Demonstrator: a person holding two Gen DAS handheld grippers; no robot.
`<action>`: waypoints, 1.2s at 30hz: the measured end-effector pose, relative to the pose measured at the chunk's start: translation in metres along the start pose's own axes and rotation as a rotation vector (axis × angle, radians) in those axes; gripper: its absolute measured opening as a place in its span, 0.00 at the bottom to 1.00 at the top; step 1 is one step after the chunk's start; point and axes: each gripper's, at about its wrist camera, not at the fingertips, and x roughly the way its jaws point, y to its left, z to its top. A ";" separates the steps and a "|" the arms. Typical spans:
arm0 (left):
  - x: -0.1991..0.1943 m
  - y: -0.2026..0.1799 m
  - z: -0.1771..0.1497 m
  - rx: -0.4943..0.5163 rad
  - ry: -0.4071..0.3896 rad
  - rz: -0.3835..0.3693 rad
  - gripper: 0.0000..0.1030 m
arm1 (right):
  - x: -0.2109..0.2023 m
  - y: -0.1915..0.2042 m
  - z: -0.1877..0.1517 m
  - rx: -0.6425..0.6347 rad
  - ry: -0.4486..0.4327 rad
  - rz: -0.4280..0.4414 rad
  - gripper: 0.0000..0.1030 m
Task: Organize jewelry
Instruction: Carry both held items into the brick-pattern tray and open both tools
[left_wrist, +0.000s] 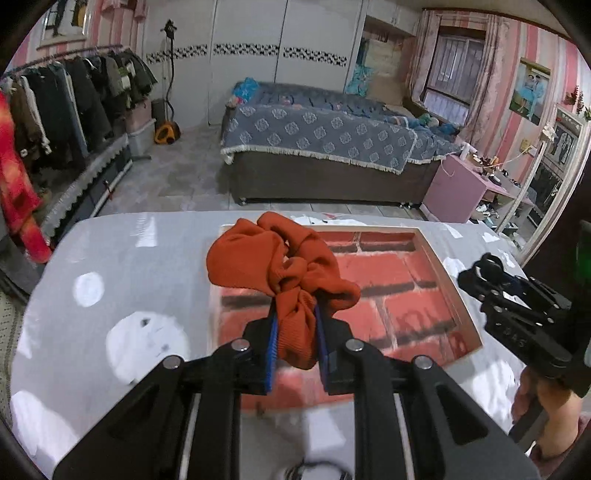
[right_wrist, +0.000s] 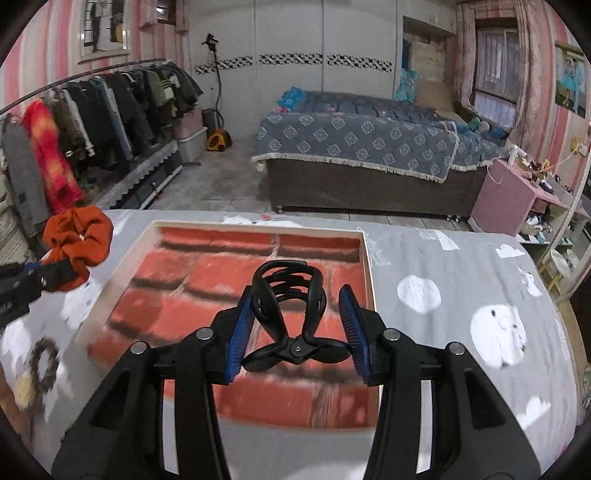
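1. Left wrist view. My left gripper (left_wrist: 295, 332) is pinched tight on an orange scrunchie (left_wrist: 280, 273), which bunches above the blue pads (left_wrist: 271, 350) and hangs over the near left part of a shallow tray (left_wrist: 436, 258) lined with a red brick pattern. The tray lies on a grey table (left_wrist: 155, 251) printed with white clouds, toward its far edge. What shows of the tray's floor is bare; I see no jewelry in it, though the scrunchie hides part of it. The right gripper (left_wrist: 484, 271) hovers near the tray's right wall.

2. Left wrist view, risk. I judge the soft fabric could snag on the ribbed pads at release and cling instead of dropping. If I let go too near the rim, it could drape over the wall or land outside.

3. Right wrist view. My right gripper (right_wrist: 297, 325) is partly closed on a black claw hair clip (right_wrist: 291, 314), held over the middle of the tray (right_wrist: 365, 258); the left pad touches the clip, while contact on the right side is unclear. A dark ring-shaped item (right_wrist: 42, 363) lies on the table (right_wrist: 461, 258) outside the tray, near its left edge.

4. Right wrist view, risk. I judge this hold to be loose: the hinged clip could pivot or slip out mid-carry. Both grippers meet over one tray and could collide.
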 end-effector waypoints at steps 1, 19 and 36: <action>0.009 -0.002 0.005 0.000 0.007 0.000 0.17 | 0.006 -0.001 0.003 0.003 0.005 0.003 0.45; 0.140 0.003 0.033 -0.026 0.213 0.013 0.18 | 0.135 -0.011 0.037 0.012 0.209 -0.044 0.45; 0.165 0.009 0.034 -0.017 0.283 0.049 0.31 | 0.164 -0.020 0.033 0.053 0.316 -0.054 0.49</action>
